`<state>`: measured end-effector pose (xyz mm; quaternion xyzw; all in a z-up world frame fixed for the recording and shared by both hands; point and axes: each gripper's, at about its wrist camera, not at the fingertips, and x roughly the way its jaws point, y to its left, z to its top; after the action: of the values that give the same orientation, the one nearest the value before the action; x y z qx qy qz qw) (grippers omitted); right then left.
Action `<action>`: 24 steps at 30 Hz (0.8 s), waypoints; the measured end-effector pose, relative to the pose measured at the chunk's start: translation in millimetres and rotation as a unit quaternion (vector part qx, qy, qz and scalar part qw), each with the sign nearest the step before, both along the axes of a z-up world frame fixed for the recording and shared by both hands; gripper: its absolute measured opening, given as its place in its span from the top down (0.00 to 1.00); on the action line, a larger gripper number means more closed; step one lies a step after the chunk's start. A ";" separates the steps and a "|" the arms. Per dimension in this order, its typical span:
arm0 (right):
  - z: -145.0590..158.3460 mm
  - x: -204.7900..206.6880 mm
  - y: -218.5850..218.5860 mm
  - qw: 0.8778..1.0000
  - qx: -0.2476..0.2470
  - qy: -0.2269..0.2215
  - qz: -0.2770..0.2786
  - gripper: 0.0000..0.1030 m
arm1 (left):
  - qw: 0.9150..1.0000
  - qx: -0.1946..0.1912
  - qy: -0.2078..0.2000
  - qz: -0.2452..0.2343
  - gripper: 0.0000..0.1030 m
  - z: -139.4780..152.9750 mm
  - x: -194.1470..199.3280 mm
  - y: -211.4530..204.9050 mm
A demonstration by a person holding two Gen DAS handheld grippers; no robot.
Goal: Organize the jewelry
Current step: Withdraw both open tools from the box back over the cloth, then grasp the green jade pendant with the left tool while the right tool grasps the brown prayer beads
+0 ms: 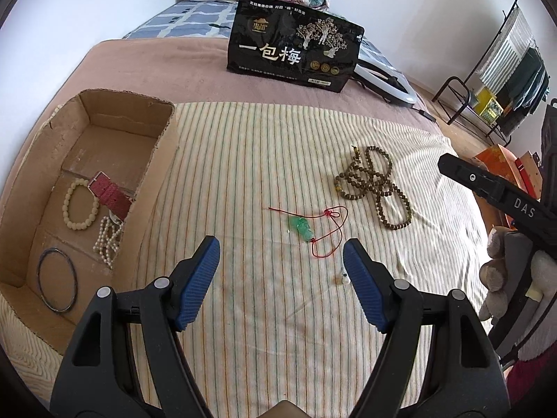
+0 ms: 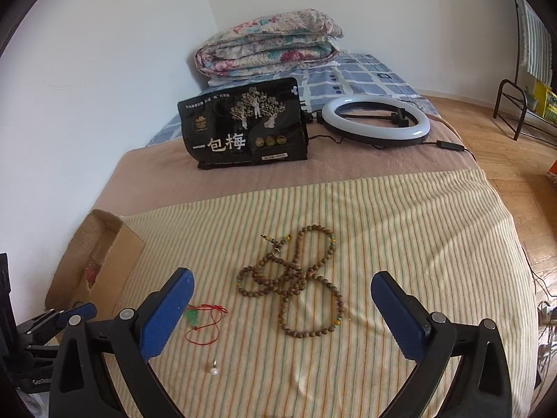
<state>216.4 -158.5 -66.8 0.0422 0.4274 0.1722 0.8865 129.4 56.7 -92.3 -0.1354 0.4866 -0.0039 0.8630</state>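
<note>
Both grippers, left gripper [image 1: 282,264] and right gripper [image 2: 282,308], hang with jaws apart, empty. Green pendant [image 1: 301,230] lies beyond the left one; wooden bead necklace [image 2: 296,278] beyond the right one.

pendant [image 1: 302,229] right of box [image 1: 158,188], beads [image 1: 374,188] further right

Daylit room, bright, even. Light enters from the right: sunlit patch w/ soft diagonal shadow edge on the striped cloth [image 2: 400,216] in right wrist view. White wall [image 2: 104,69] near blown out, slight haze. Ring light [image 2: 376,118] glows white, mild glare. Strong fisheye: black vignette corners, edges bent and stretched. Focus sharp at centre, softer twd rims. No motion blur.
</note>
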 end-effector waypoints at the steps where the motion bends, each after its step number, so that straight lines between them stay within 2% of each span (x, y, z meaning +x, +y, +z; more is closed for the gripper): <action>1: -4.0 3.0 -0.5 1.000 -0.005 0.003 0.002 0.00 | 1.000 -0.003 0.004 -0.002 0.27 -3.2 1.7 -1.9; 5: -23.1 14.7 -1.7 1.000 -0.021 0.016 0.010 0.00 | 1.000 -0.011 0.016 -0.007 0.27 -14.6 9.0 -11.9; 11: -49.3 33.4 -0.7 0.998 -0.035 0.043 0.015 0.00 | 0.999 -0.001 0.034 -0.020 0.34 -34.5 22.9 -29.8; 16: -63.6 45.0 5.5 0.997 -0.039 0.053 0.027 0.00 | 0.999 -0.007 0.049 -0.017 0.40 -50.8 35.6 -33.6; 21: -75.3 55.0 16.0 0.996 -0.057 0.057 0.043 0.00 | 0.998 -0.025 0.064 -0.007 0.40 -64.2 48.7 -33.5; 24: -81.3 61.0 19.0 0.995 -0.060 0.063 0.047 0.00 | 0.997 -0.021 0.069 -0.006 0.40 -70.4 55.4 -35.0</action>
<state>277.4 -139.5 -148.1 -0.0201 0.4931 0.1845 0.8499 184.8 21.7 -162.6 -0.1502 0.5453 -0.0098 0.8246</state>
